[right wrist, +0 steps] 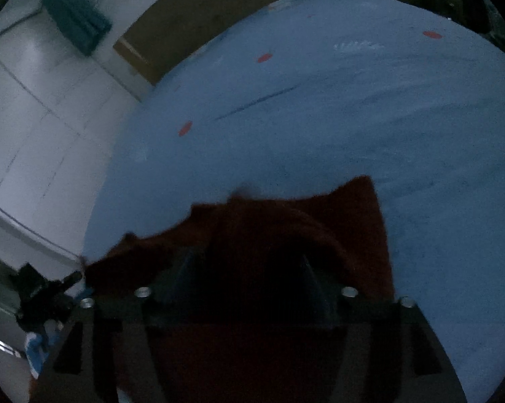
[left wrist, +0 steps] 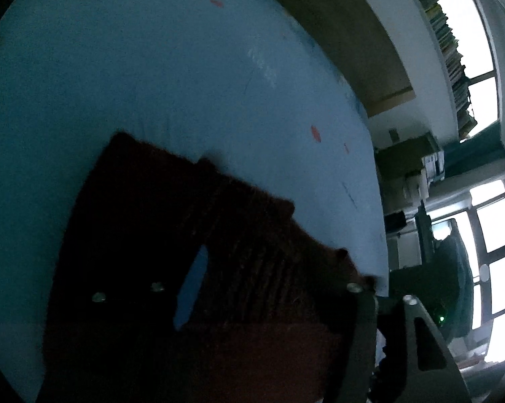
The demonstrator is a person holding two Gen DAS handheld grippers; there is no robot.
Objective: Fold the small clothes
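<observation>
A dark red-brown knitted garment (left wrist: 192, 221) hangs in front of the left wrist camera, above a blue table (left wrist: 151, 77). My left gripper (left wrist: 219, 302) is buried in the cloth; its fingertips are hidden, and it seems shut on the garment's edge. In the right wrist view the same garment (right wrist: 319, 228) drapes over my right gripper (right wrist: 249, 268), whose fingers (right wrist: 188, 268) are dark and partly covered. It appears shut on the cloth. Both views are tilted, dim and blurred.
The blue table (right wrist: 319, 117) carries a few red dot marks (right wrist: 185, 128) and a dark line. Its edge borders a pale tiled floor (right wrist: 34, 117) and a brown board (right wrist: 192, 10). Bright windows (left wrist: 487, 221) and stacked shelves stand at the right of the left wrist view.
</observation>
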